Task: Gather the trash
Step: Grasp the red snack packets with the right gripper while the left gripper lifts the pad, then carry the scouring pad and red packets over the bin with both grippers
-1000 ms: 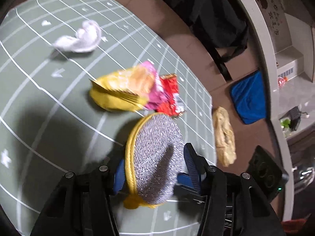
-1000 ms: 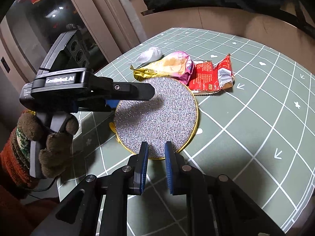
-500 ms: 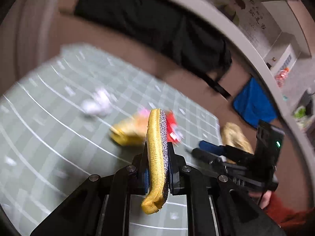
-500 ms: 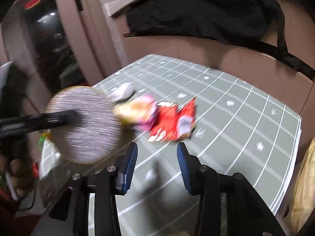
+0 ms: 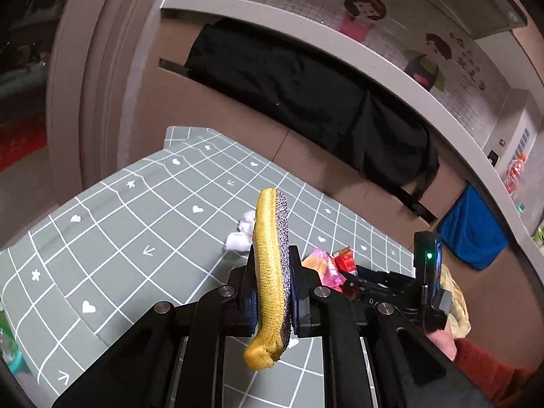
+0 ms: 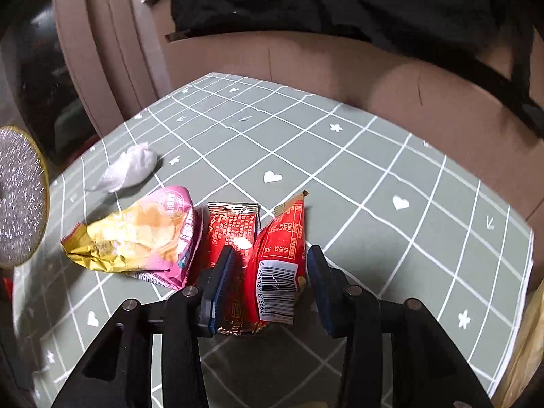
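My left gripper [image 5: 272, 294] is shut on a round yellow-rimmed silver scouring pad [image 5: 272, 265], held on edge above the green grid mat [image 5: 136, 224]; the pad also shows in the right wrist view [image 6: 18, 197]. My right gripper [image 6: 267, 282] is open, its jaws on either side of a red snack wrapper [image 6: 272, 258] lying on the mat [image 6: 374, 170]. A pink and yellow chip bag [image 6: 142, 234] lies just left of the wrapper. A crumpled white tissue [image 6: 129, 168] lies farther back left, and it also shows in the left wrist view [image 5: 243, 234].
A brown cardboard wall [image 6: 340, 68] with black cloth [image 5: 306, 91] draped over it runs behind the mat. A blue cloth [image 5: 472, 234] and a yellowish bag [image 5: 455, 306] lie off the mat to the right. The right gripper's body [image 5: 401, 285] sits close to my left one.
My left gripper lifted the scouring pad off the mat and turned it on edge. My right gripper opened and moved forward, its jaws now straddling the red wrapper.
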